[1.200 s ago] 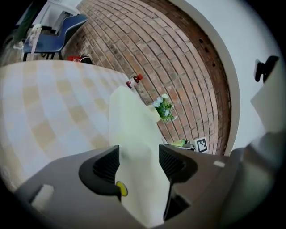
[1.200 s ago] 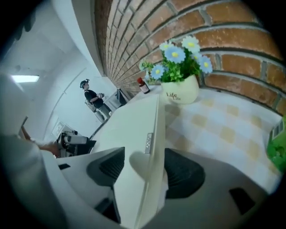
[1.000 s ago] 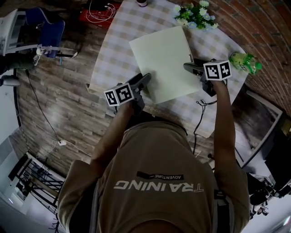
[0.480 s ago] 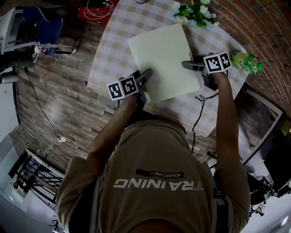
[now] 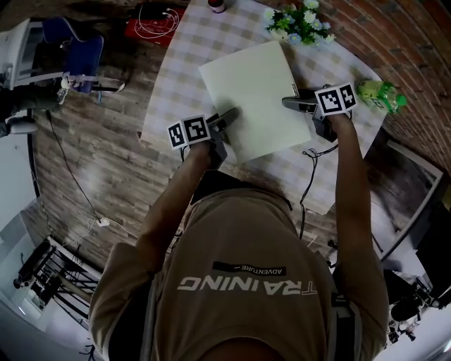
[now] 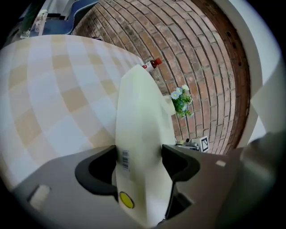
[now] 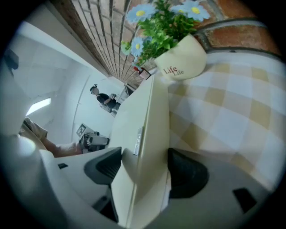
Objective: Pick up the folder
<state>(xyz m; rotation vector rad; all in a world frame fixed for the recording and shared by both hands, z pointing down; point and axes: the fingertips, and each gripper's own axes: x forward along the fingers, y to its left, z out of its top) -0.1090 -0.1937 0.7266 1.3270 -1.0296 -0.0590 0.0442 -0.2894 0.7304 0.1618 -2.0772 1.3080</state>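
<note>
We hold the left gripper (image 5: 230,115) at the near left corner of the folder (image 5: 254,92) and the right gripper (image 5: 289,103) at its right edge, so the pale folder spans the gap between the two. It lies on the checked table (image 5: 180,63). Both grippers have just been opening. Their jaws now stand wide, and each pair straddles the folder, one jaw on the table side and one on the upper side. In both gripper views the sheet fills the space between the dark pads, which lie close to it on either side, but we see no firm clamp on it. In the left gripper view a barcode (image 6: 124,159) and a yellow dot (image 6: 126,200) sit on the folder right at the left gripper's jaws. Past the right gripper's jaws, along the same folder edge, stands a pot (image 7: 181,56) of flowers (image 5: 296,20). A green bottle (image 5: 380,96) lies near the right gripper, on the side away from the folder. Far beyond the left gripper's jaws, past the folder's far end, stands a red-capped bottle (image 6: 152,65).
</note>
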